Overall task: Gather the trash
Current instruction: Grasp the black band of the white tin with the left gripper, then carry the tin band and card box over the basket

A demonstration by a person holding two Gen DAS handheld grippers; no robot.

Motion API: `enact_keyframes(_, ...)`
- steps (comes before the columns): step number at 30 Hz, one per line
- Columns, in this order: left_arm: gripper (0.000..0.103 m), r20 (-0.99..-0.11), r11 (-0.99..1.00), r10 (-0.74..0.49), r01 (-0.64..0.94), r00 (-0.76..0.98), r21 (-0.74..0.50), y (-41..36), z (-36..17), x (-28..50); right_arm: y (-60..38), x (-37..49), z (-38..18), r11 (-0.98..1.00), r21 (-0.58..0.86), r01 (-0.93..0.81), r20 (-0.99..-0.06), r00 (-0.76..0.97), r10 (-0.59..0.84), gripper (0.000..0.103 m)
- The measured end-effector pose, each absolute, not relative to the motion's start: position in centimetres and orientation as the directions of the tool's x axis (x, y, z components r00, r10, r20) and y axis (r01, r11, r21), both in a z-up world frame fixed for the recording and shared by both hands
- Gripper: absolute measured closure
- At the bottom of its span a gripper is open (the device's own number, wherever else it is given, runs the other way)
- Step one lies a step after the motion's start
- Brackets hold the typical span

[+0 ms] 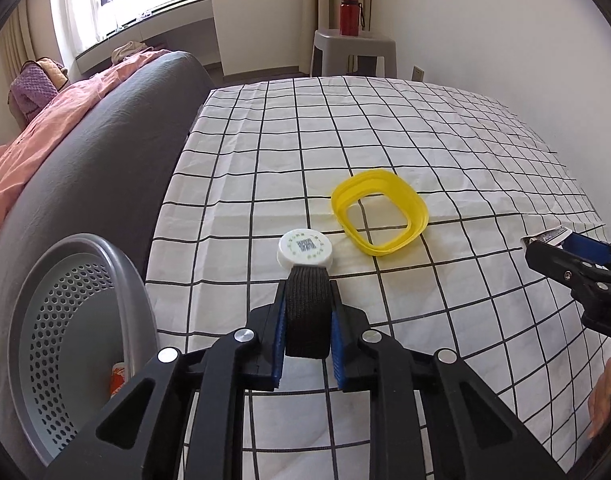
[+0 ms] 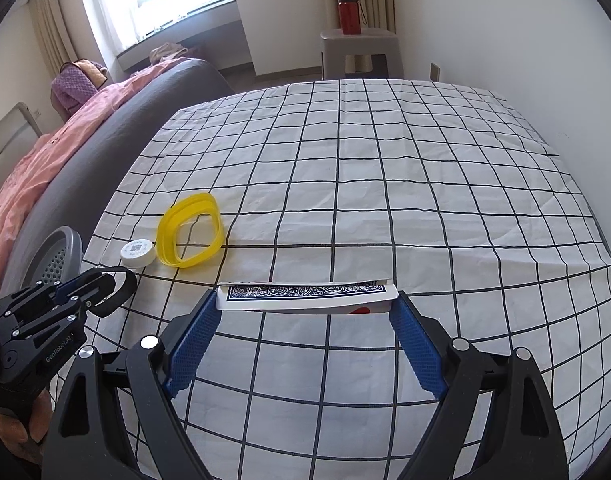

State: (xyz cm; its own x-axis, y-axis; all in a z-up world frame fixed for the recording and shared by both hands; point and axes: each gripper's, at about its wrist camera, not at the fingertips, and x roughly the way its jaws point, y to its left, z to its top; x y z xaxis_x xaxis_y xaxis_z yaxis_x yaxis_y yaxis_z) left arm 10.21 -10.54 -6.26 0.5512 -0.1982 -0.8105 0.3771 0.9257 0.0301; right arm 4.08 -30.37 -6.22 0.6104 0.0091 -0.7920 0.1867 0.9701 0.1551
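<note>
Clamping a black band [image 1: 307,312] between its blue pads, the left gripper [image 1: 307,320] holds the loop upright above the near left part of the checked tablecloth [image 1: 385,140]; the band's far end sits just beside a white bottle cap [image 1: 304,250] lying on the cloth; right of the cap and a little farther off lies a yellow ring [image 1: 379,214], flat on the cloth and apart from both grippers; a grey perforated bin [image 1: 65,320] stands off the table's left edge, near the left gripper, with something orange low inside it; the right gripper [image 2: 307,304] is closed on a playing-card box [image 2: 305,294], its blue patterned face up, one finger pressed to each short end, above the near middle of the cloth; beyond the table's far edge a red bottle [image 1: 350,14] stands on a grey stool [image 1: 353,50]; a dark sofa [image 1: 105,152] with pink bedding runs along the left.
</note>
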Motion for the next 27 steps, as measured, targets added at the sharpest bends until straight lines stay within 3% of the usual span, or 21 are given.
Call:
enact_keyframes(14,0.085,-0.762,0.953,-0.177,0.302,0.623,0.025,-4.4,-3.3,8.2,-24.7,3.5,-5.0,0.981,0.154,0.119,-0.779,0.625,0.046,0.020)
enact_keyframes(27,0.085,-0.738,0.983,-0.062,0.167,0.672,0.069,5.1,-0.6,7.1,-16.3,4.5,-1.3,0.987,0.161,-0.014,-0.733,0.668,0.130,0.020)
